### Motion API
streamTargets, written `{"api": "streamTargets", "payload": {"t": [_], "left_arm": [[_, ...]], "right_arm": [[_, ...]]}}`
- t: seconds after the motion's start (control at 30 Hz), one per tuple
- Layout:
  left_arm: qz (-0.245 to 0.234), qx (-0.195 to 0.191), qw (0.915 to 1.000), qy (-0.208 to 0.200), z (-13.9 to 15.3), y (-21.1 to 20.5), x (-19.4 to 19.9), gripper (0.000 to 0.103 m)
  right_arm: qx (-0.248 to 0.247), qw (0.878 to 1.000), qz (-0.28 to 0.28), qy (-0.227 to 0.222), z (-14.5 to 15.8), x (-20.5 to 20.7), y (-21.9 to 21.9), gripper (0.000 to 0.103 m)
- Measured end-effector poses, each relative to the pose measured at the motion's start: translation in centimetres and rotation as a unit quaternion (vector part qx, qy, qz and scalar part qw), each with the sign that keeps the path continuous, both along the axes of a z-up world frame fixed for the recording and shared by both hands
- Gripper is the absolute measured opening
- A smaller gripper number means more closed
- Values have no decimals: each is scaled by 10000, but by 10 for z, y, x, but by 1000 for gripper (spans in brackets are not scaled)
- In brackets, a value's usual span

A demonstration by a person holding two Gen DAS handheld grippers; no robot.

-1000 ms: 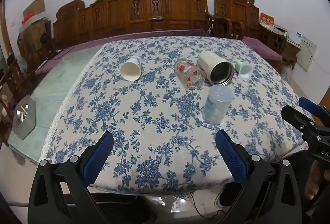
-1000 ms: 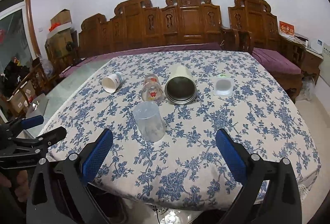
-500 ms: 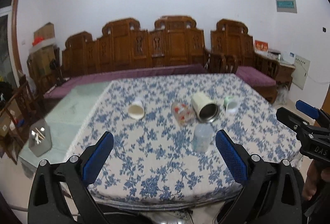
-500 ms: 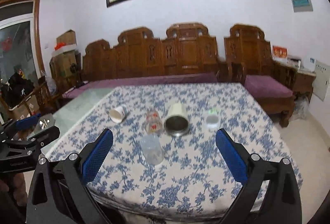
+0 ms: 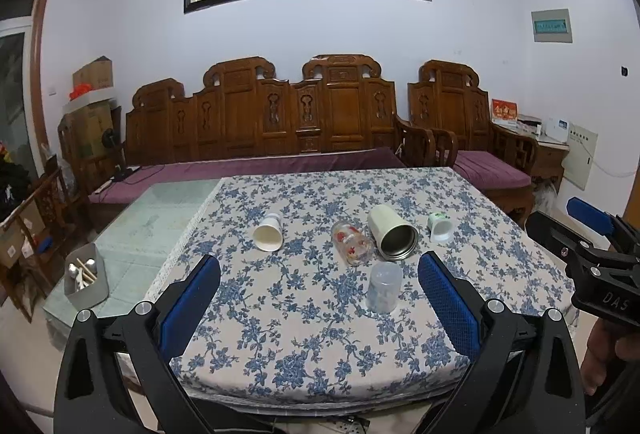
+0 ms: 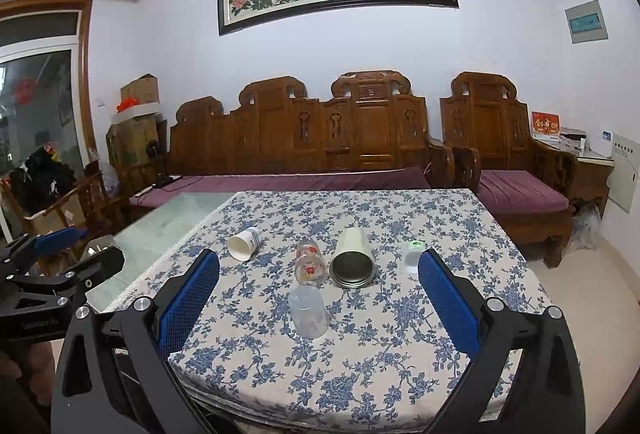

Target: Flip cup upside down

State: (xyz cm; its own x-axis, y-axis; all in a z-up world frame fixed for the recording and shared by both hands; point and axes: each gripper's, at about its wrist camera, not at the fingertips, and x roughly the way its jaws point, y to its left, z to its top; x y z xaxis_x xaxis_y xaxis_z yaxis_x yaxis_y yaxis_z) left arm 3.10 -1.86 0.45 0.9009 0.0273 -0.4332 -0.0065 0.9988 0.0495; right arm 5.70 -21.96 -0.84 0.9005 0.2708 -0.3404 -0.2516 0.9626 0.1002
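Because both tools are held back from the near edge of the surface with their blue pads spread wide and nothing between them, the step in hand is judged to be selecting and approaching a cup. The left tool and right tool are both released. One translucent plastic cup stands inverted at lower centre of the left view and appears finished. Four vessels lie on their sides in a row across the middle of the frame: a paper cup at centre left, a printed glass, a steel-lined tumbler just beside it, and a small white cup at centre right. For a sound flip, bring one tool in along the vessel's side, close across its body near mid-length, lift clear of the cloth, rotate until the mouth faces down, then lower squarely. The glass and tumbler lie close together; approach from their outer sides to avoid nudging either into a roll.
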Motion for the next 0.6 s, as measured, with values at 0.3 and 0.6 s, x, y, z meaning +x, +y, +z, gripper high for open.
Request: {"api": "streamTargets", "payload": {"t": [0.3, 0.6], "left_arm": [[-4, -24, 10000, 16, 0, 0, -1, 95], [-2, -42, 10000, 11, 0, 0, -1, 95]], "right_arm": [[15, 10000, -25, 23, -2, 0, -1, 100], [29, 10000, -37, 37, -3, 1, -1, 100]]}}
